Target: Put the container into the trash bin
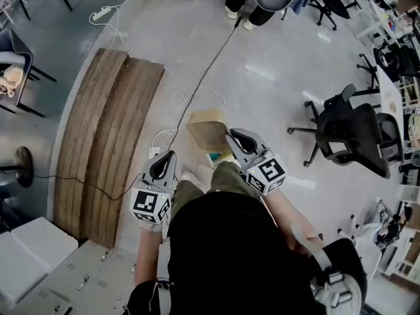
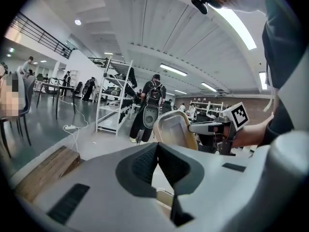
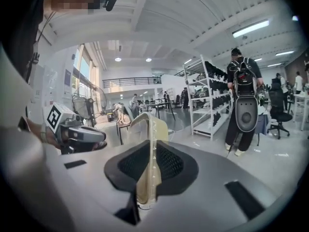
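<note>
The grey floor (image 1: pixel 275 77) is wide and mostly bare. Wooden boards (image 1: pixel 98 143) lie at the left and an office chair (image 1: pixel 348 133) stands well apart at the right. No view shows a trash bin for certain. A teal-edged thing (image 1: pixel 216 157) sits just under the load, mostly hidden by the person's knee, and I cannot tell what it is. Find the bin before moving the load any further.

The beige container (image 1: pixel 209 131) is in the air in front of the person, tipped up on edge. The right claw (image 1: pixel 230 135) carries it, with the jaws closed on one thin wall and the pads pressing both faces of the rim. That is a narrow hold on a light, broad shell that will probably swing, so move it slowly, keep it tilted as it is, and bring it right over the bin's mouth before letting go.

The left claw (image 1: pixel 172 153) hangs beside it, tips together and holding nothing. It could steady the free edge, or it should simply stay out of the way of the drop.
</note>
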{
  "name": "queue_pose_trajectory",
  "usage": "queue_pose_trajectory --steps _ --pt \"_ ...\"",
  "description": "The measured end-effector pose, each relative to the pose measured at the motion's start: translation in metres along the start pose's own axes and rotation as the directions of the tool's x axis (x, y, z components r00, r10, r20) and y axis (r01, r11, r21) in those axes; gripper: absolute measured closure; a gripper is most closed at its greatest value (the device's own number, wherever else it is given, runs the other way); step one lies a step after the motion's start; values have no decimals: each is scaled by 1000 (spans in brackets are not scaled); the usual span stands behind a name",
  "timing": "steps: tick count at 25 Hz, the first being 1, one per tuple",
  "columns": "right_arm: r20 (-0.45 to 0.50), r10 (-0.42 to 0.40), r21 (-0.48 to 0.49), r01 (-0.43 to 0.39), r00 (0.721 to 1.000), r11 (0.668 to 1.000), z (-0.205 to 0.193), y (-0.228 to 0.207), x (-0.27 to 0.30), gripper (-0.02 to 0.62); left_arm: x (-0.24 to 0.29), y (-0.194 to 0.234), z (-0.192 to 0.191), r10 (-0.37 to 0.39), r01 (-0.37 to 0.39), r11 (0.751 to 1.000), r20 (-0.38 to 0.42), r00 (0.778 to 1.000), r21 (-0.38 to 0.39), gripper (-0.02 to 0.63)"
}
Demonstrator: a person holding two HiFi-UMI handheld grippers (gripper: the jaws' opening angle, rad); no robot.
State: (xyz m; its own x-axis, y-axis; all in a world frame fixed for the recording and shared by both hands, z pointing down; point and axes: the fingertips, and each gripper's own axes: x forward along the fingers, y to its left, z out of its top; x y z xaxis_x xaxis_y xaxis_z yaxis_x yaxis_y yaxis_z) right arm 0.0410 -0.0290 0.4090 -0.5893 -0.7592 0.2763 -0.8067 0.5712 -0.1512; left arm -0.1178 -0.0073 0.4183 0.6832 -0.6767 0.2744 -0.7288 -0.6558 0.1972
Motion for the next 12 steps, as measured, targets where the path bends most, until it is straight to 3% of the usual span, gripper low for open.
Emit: queue_pose_trajectory --steps 7,12 --pt "-32 -144 51 145 989 988 -31 -35 -37 541 30 -21 -16 -121 122 992 -70 990 12 597" --pt "-74 -193 87 199 978 976 -56 -62 -54 541 55 -39 -25 -164 164 986 -113 980 -8 598"
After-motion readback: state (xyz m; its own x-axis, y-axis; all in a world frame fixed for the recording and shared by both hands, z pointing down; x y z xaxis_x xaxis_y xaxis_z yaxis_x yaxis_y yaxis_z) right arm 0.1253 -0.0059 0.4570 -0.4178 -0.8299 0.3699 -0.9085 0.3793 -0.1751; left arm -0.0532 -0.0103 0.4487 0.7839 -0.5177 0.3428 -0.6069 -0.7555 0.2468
